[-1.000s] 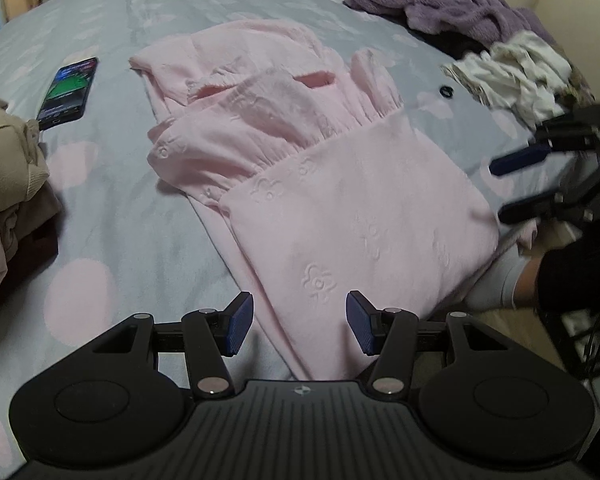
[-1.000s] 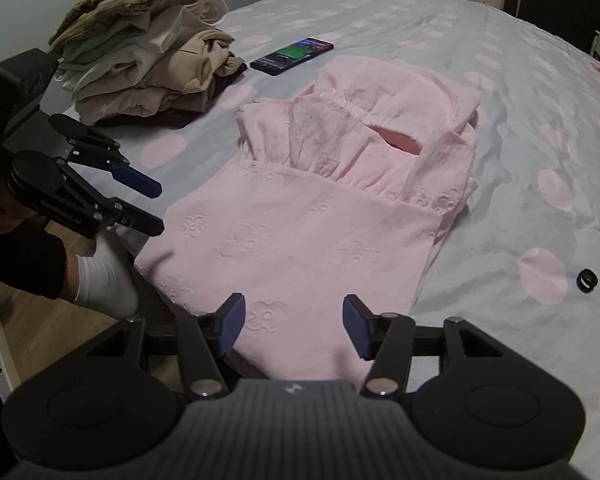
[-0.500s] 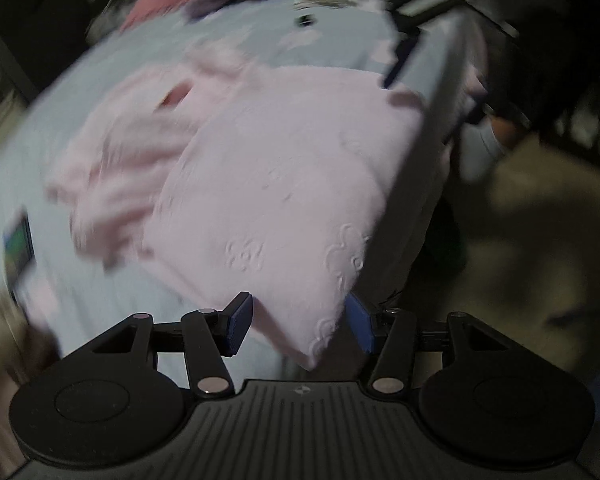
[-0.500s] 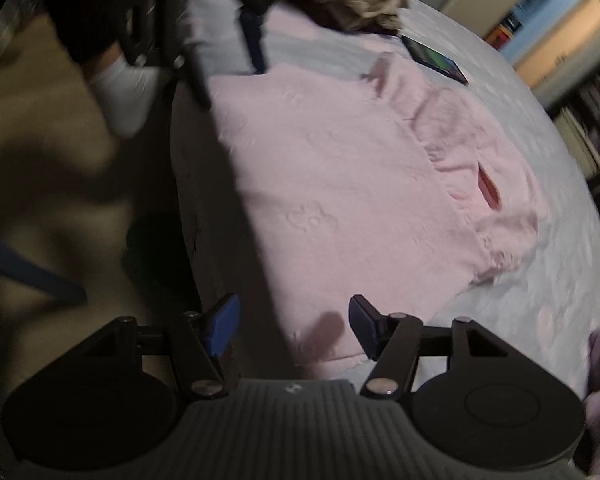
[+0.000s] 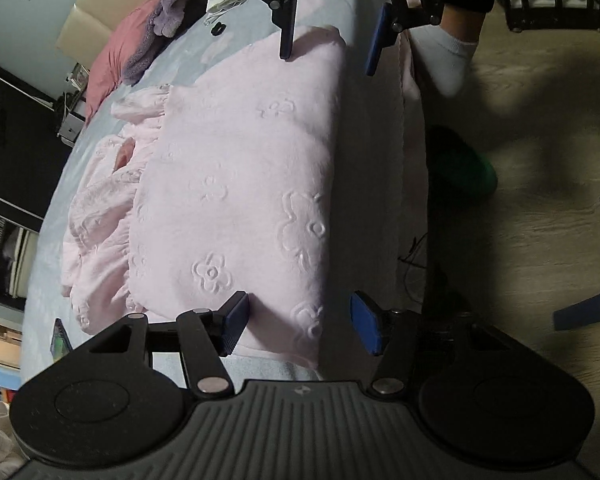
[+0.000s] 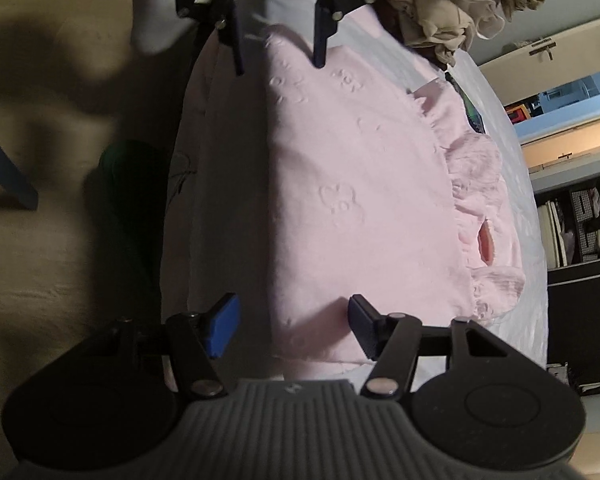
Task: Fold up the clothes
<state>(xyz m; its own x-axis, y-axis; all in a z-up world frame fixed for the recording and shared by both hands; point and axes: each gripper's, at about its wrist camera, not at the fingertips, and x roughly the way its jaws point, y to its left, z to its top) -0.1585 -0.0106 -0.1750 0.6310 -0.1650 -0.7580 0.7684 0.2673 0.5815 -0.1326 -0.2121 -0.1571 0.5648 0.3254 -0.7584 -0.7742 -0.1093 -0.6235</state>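
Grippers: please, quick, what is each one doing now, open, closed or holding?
Left gripper: opening, pink garment hem between jaws, not pinched.
Right gripper: open astride the hem, holding nothing.

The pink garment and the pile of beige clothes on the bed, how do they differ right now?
The pink garment lies spread flat with its hem at the bed's edge; the pile of beige clothes is bunched up in a heap. The pink garment has embossed flowers and a ruffled seam; the pile shows only plain crumpled cloth. Both grippers, left gripper and right gripper, straddle the pink hem; neither is at the pile. Both rest on the same bedspread.
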